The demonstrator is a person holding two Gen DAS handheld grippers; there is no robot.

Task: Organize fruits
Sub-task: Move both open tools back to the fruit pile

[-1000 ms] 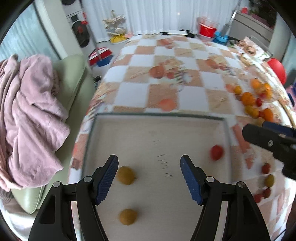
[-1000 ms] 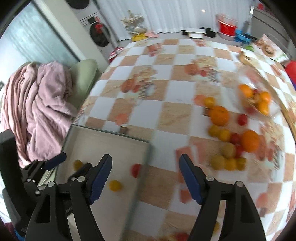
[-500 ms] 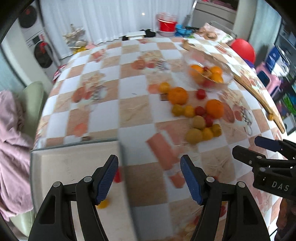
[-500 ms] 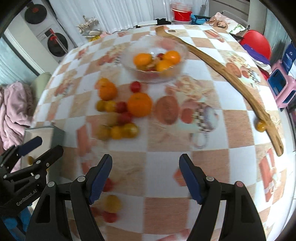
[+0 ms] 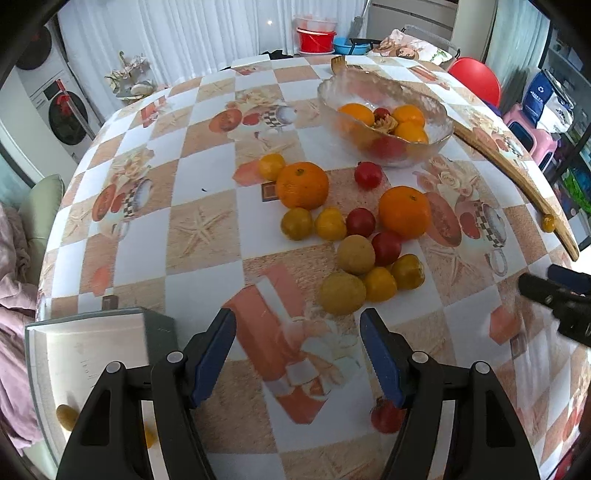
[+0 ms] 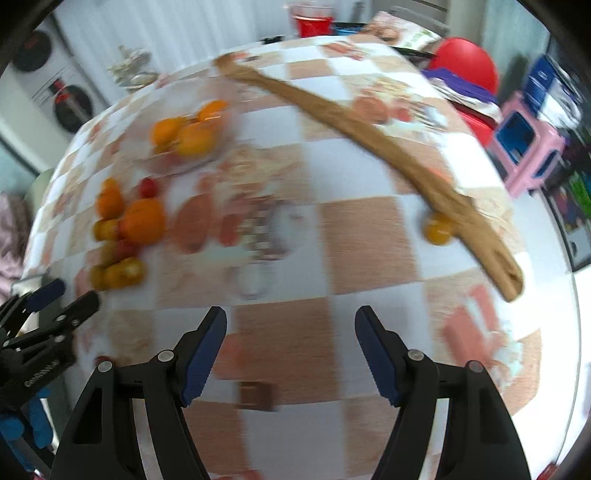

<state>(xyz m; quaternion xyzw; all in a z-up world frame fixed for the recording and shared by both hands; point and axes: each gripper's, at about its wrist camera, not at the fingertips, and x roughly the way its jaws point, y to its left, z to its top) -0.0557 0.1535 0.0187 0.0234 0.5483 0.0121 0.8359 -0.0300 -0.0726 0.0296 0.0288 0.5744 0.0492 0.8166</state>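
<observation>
A: Hovering left claw [image 5: 297,354], open and empty; yellow fruit [image 5: 342,293] lies just ahead, slightly right of it on the tabletop [image 5: 207,225].
B: I see right claw [image 6: 290,352] closing on nothing; nearest is a lone yellow fruit [image 6: 437,229] by the wooden strip [image 6: 388,155].

White curtains [image 5: 207,33] hang along the far wall, and light comes through them. A washer [image 5: 62,110] stands on the left. A green chair [image 5: 38,210] with a pink blanket [image 5: 11,280] sits beside the table [image 5: 192,236]. A red tub [image 5: 317,36] is on the floor. A pink stool [image 6: 524,147] stands at the right.
</observation>
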